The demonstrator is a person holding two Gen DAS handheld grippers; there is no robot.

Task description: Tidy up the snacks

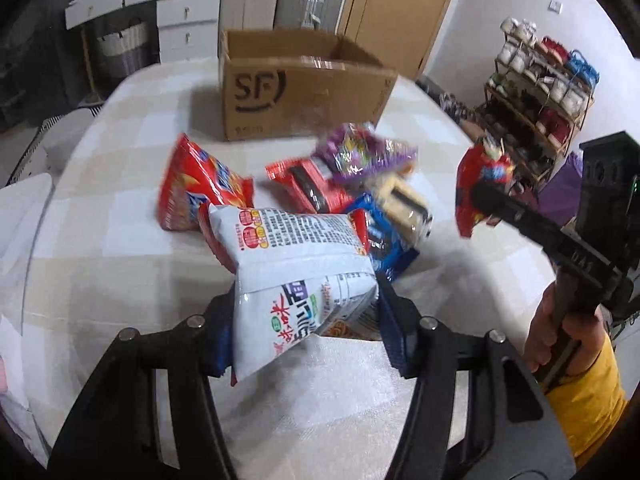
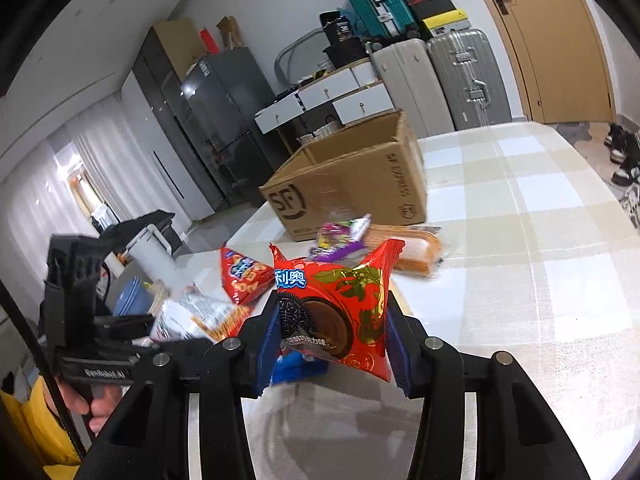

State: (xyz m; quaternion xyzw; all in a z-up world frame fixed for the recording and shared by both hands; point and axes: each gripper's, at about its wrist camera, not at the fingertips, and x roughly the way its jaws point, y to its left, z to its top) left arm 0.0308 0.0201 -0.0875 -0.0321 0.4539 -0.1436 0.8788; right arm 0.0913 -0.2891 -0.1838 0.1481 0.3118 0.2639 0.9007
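My left gripper [image 1: 306, 322] is clamped on a white crinkled snack bag with dense black print and a red-trimmed end [image 1: 296, 264]; both blue pads press its lower sides and the bag stands up out of the jaws, clear of the tabletop. My right gripper [image 2: 330, 332] is closed on a red foil cookie packet printed with a dark sandwich cookie and gold leaf pattern [image 2: 340, 300], pads squeezing both edges, the packet raised above the table. In the left wrist view that same packet shows at the right, pinched at the end of the right tool, with my hand [image 1: 560, 332] and a yellow sleeve [image 1: 588, 396] behind it. The remaining snacks lie loose on the round table with a pale checked cloth [image 1: 120, 220]: a red puffed chip bag with blue lettering [image 1: 200, 188] at the left, a flat red cookie pack [image 1: 308, 188] in the middle, a purple crinkled bag [image 1: 360, 152] partly on top of it, a blue wrapper [image 1: 384, 240] and a pale yellow pack [image 1: 404, 200] just beside. An orange packet [image 2: 404, 252] shows in the right wrist view, near the box. Beyond the pile stands an open brown cardboard box with black "SF" printing [image 1: 296, 92], flaps up; I cannot see its inside. Motion blur softens the pile.
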